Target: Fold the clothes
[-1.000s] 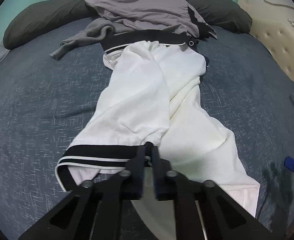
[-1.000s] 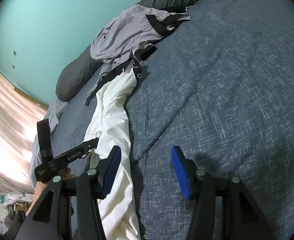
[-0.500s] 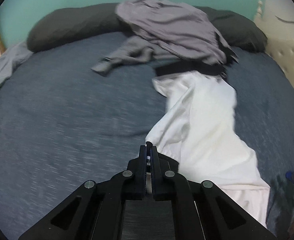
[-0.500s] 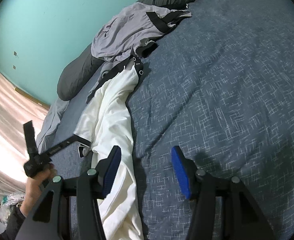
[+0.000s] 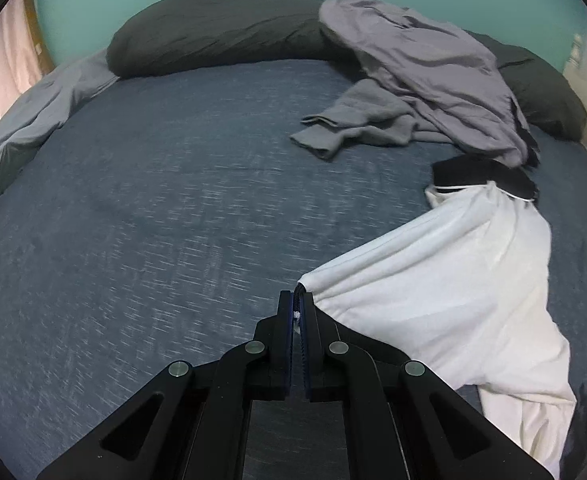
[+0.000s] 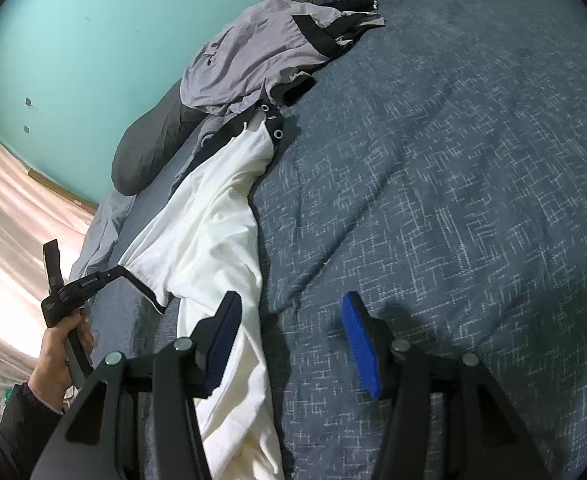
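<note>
Teal wall backs one bed [image 5: 173,200], its blue-grey cover filling both views, with one long dark pillow [image 5: 213,36] along the head. Heaped against that pillow lie grey clothes [image 5: 421,76]: I count two pieces, a smooth one over a knitted one, though more may hide beneath.

Nearer, one pair of white trousers [image 5: 453,288] with black trim lies lengthwise on the right half of the bed, waistband [image 5: 481,174] toward the heap. One leg is drawn out sideways to the left, lifted at its cuff; the other trails toward the near edge.

Two tools are at work. The left tool [image 5: 296,312] is closed tight on the cuff of that lifted leg. The right tool [image 6: 289,336] stands wide, holding nothing, just beside the trailing leg.

I judge the step in hand to be spreading or aligning the legs. The next move likely calls for keeping the cuff taut and laying it flat, with the free tool steadying the other leg.
</note>
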